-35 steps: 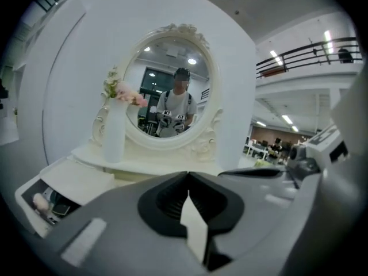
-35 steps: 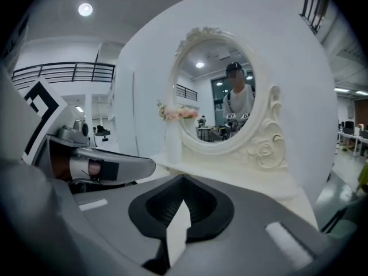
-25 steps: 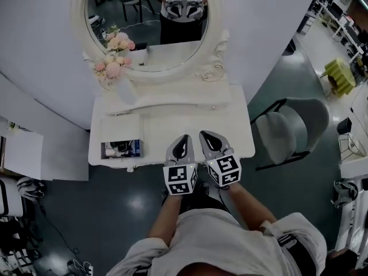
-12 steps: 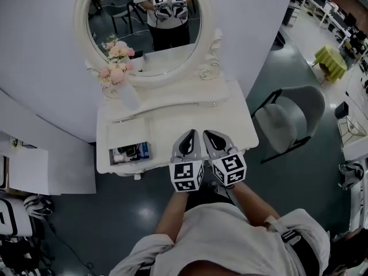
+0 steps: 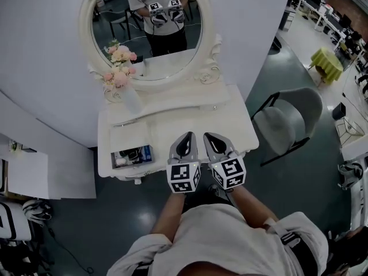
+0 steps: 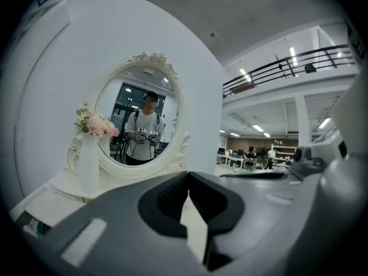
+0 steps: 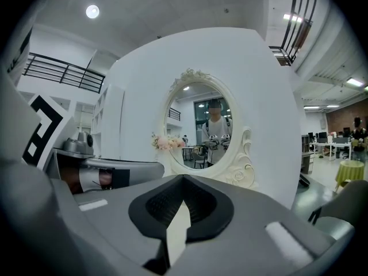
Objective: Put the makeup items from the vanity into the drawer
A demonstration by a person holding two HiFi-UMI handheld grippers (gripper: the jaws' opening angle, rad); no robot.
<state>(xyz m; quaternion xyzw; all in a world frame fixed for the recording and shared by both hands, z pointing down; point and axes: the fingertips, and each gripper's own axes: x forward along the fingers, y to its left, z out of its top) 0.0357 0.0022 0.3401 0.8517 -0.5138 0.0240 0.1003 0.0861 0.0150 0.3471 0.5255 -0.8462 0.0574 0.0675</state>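
Shifted a little to the right in my head view since a second ago, the white bench [image 5: 172,125] now sits under an oval mirror [image 5: 172,50] that reflects more of the person's torso than before, while both tools have barely moved. My left hand-held gripper [image 5: 186,135] hovers over the bench's front edge with its jaws clenched tip to tip, and its own view shows nothing between them. My right hand-held gripper [image 5: 208,135] hangs just beside it, equally clenched and empty, the two marker cubes almost touching. The makeup items [image 5: 131,155] lie inside the open drawer [image 5: 129,169] at the bench's front left corner, off to the left of the left hand-held gripper; they are too small for me to name one by one. A white vase of pink flowers [image 5: 127,96] stands at the back left of the bench, beside the mirror frame. A grey chair [image 5: 293,119] stands on the floor to the right of the bench.
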